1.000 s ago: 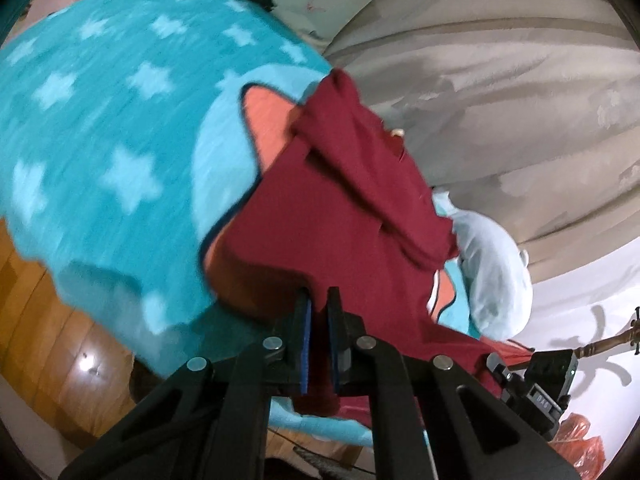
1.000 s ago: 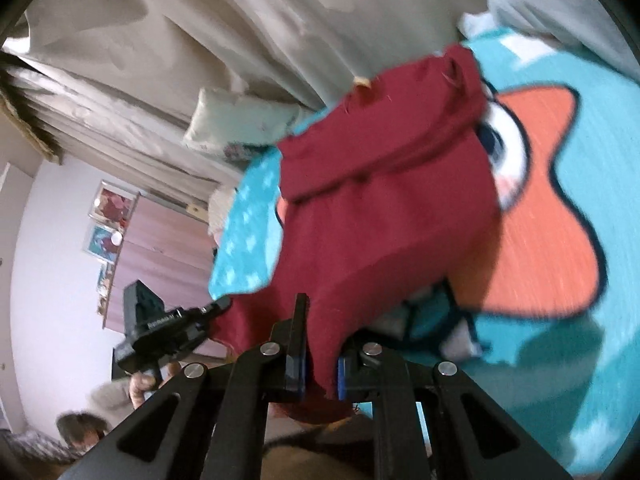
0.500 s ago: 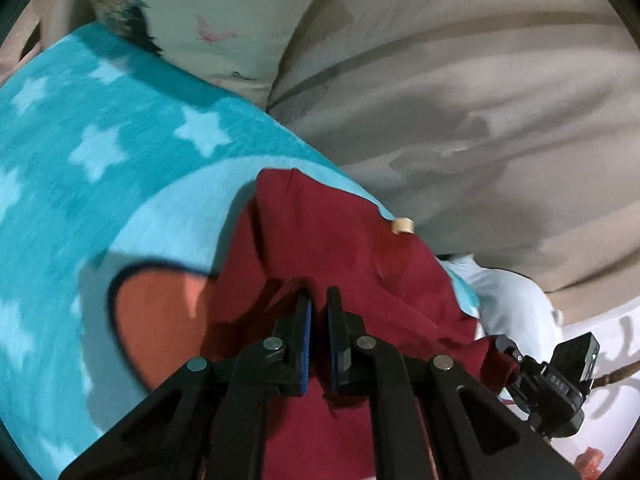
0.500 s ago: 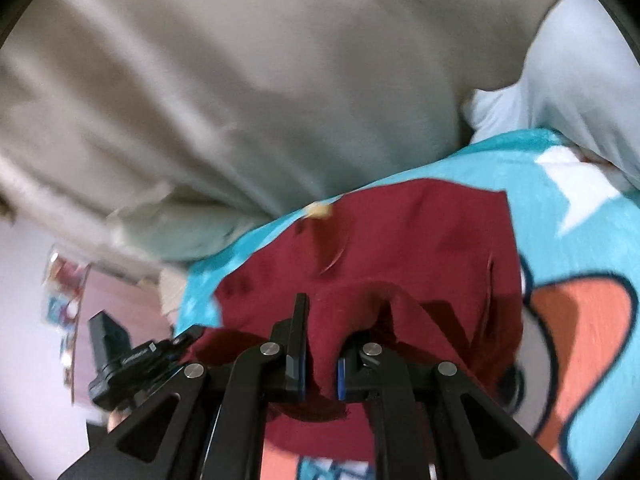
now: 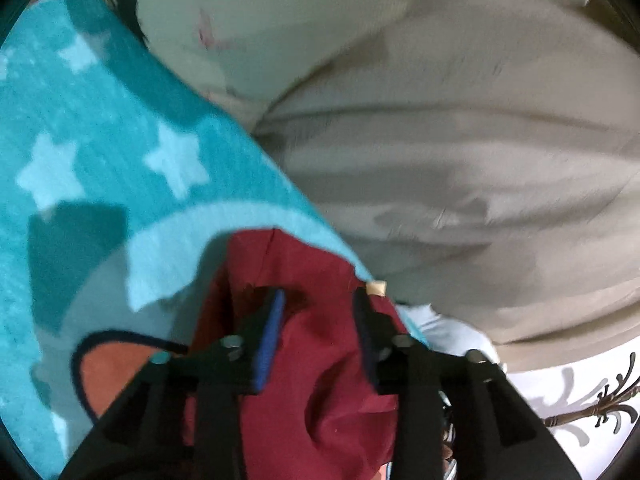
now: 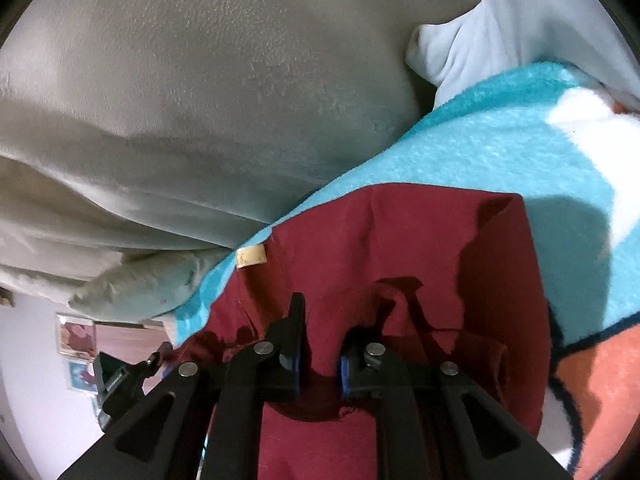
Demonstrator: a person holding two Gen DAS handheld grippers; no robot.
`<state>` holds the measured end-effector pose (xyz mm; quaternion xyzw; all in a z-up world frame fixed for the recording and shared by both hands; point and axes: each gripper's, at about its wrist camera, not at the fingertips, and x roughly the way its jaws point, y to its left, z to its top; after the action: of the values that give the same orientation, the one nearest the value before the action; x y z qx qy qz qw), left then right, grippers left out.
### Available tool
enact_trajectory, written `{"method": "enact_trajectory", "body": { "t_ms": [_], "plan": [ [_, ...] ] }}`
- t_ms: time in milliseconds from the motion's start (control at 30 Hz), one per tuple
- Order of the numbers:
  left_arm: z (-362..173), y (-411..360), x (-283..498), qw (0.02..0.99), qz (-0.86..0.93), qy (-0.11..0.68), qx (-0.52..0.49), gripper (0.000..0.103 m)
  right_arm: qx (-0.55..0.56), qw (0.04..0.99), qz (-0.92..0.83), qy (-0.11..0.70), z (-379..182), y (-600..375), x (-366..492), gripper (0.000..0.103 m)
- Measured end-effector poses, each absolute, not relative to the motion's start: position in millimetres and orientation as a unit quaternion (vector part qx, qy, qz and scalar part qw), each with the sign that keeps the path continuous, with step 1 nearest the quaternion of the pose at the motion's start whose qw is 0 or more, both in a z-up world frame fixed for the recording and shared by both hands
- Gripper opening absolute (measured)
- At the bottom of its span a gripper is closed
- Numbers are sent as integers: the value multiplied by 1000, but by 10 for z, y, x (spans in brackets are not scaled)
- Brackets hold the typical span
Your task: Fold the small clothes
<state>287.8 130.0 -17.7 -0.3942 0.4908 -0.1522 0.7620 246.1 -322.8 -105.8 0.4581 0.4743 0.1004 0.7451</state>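
Left wrist view: the left gripper (image 5: 318,312) now stands with its jaws well apart, where half a second ago they were pinched together on the red garment (image 5: 320,380). The cloth lies loose between and under the fingers, filling the view from 6 o'clock up to centre, resting on the teal blanket (image 5: 100,140). A small tan tag (image 5: 377,289) sits at the garment's far edge, just past the tip at 1 o'clock. The beige bedding (image 5: 460,140) fills 12 to 3 o'clock.

Right wrist view: the right gripper (image 6: 320,340) has also let go; its jaws are parted, less widely, with a rumpled fold of the garment (image 6: 400,240) bunched between them. The cloth spreads from 6 o'clock to centre on the blanket (image 6: 500,140), with the tag (image 6: 251,257) at 10 o'clock from the fingers. The other gripper's body shows at 8 o'clock.

My reading: the near edge was carried over to the far edge and dropped, so one fold looks complete. The bunched ridge by the right fingers probably wants smoothing before the next fold.
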Motion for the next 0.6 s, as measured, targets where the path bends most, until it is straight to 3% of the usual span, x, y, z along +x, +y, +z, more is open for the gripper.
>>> {"method": "enact_trajectory", "body": {
  "t_ms": [133,300,400,600],
  "plan": [
    [-41,1362,2752,776,-136,484,-382,41,470,741,109,467,-995,-3239,2482,31],
    [63,1070,2501,822,-125,487,-268,41,460,750,114,462,-841,-3205,2451,43],
    [-16,782,2413,823,-146,500,-224,41,456,753,116,460,-764,-3198,2431,55],
    [-332,656,2525,832,-93,520,-168,41,460,771,106,428,-527,-3307,2388,66]
  ]
}}
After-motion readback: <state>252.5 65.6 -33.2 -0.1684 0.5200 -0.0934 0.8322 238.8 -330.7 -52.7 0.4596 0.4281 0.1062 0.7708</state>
